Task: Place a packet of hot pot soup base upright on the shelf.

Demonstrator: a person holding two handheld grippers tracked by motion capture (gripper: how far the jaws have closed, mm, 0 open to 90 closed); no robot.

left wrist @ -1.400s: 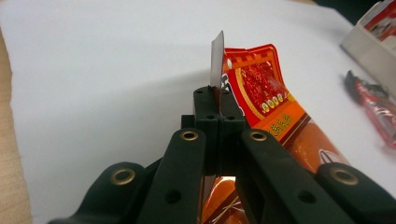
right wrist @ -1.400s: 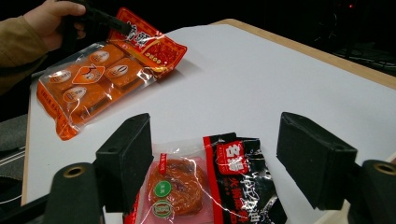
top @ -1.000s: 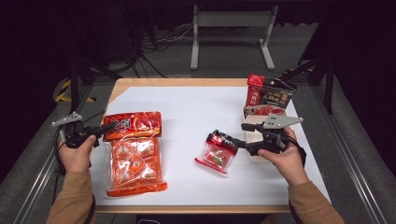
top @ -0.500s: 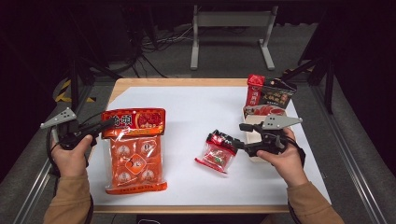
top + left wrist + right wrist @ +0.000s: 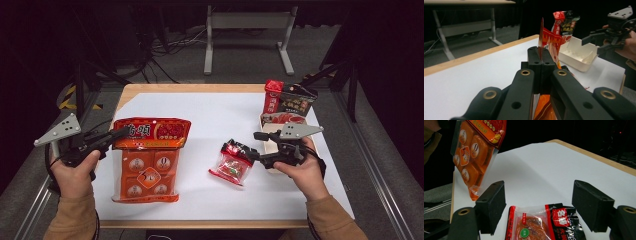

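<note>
At the lower left of the high view, the left tool [image 5: 119,134] was clamped fully shut on the top corner of the large orange snack bag [image 5: 147,160], pinching only the thin sealed edge. The bag hung tilted from that corner, its lower end near or on the white counter [image 5: 210,112]; contact there could not be confirmed. In the left tool view the jaws met flat on the film, with the bag's edge [image 5: 541,37] standing upright above them.

At the lower right of the high view, the right tool [image 5: 252,150] stood wide open, its pads either side of the small red-and-black packet [image 5: 234,162] lying flat on the counter. In the right tool view neither pad [image 5: 492,205] pressed the packet [image 5: 541,222]; nothing was held.

Farther back, at the upper right, a white tray [image 5: 267,122] sat with a dark red-topped bag [image 5: 290,100] standing behind it.

Risks noted: the corner grip on slick film may slip or tear under the bag's weight, dropping it. The swinging bag could brush the packet aside. Closing the right tool on a flat packet may skid it rather than seize it.
</note>
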